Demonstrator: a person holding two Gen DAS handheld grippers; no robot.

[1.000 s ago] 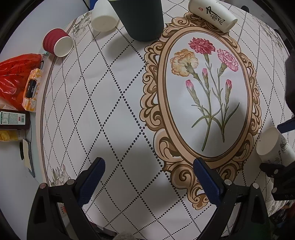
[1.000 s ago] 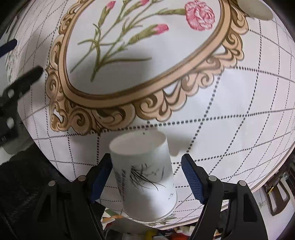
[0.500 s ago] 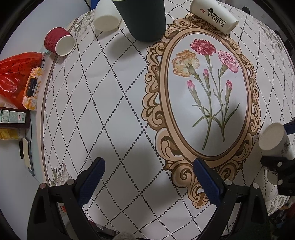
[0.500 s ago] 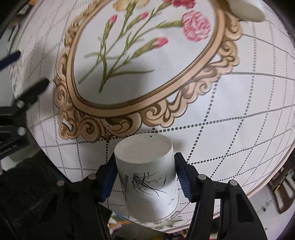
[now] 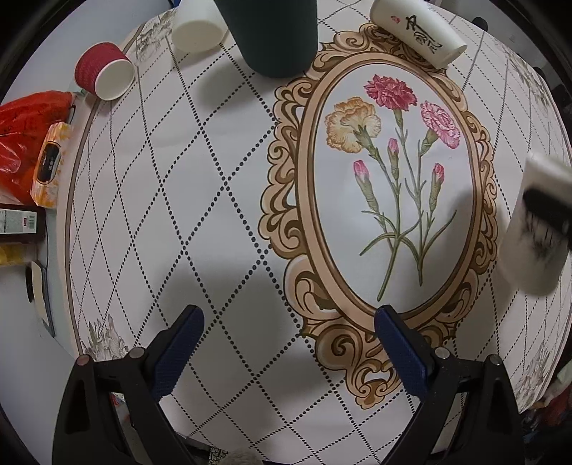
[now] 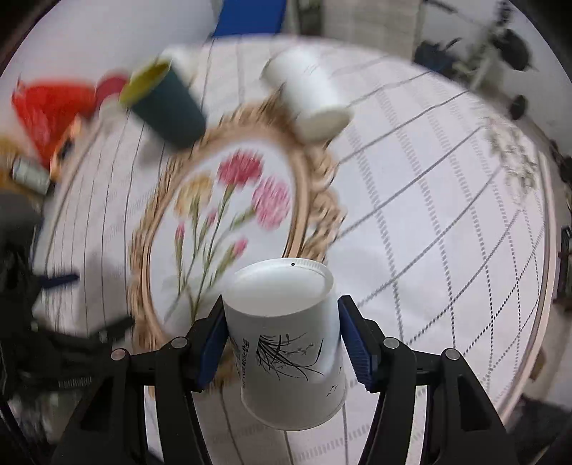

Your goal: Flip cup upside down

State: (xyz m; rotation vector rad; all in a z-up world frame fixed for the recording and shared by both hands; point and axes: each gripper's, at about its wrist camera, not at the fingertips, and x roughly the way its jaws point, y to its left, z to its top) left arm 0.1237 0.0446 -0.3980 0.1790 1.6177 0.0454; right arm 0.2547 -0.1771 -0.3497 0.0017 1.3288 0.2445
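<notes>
My right gripper (image 6: 282,336) is shut on a white paper cup (image 6: 286,343) with a black ink plant drawing. The cup is held off the table, its closed base pointing away from the camera and its wider rim toward me. The right wrist view is blurred by motion. In the left wrist view the same cup (image 5: 532,232) shows blurred at the right edge, above the tablecloth, with a dark gripper finger across it. My left gripper (image 5: 289,354) is open and empty, low over the near side of the cloth.
A dark green cup (image 5: 275,32), a white cup (image 5: 196,34) and a red ribbed cup (image 5: 105,77) on its side stand at the far left. A white cup with black lettering (image 5: 418,34) lies at the far side. A red bag (image 5: 25,132) and packets lie left.
My right gripper closed on the white cup, lifted it off the table and swung it up and around. The left gripper has stayed still.
</notes>
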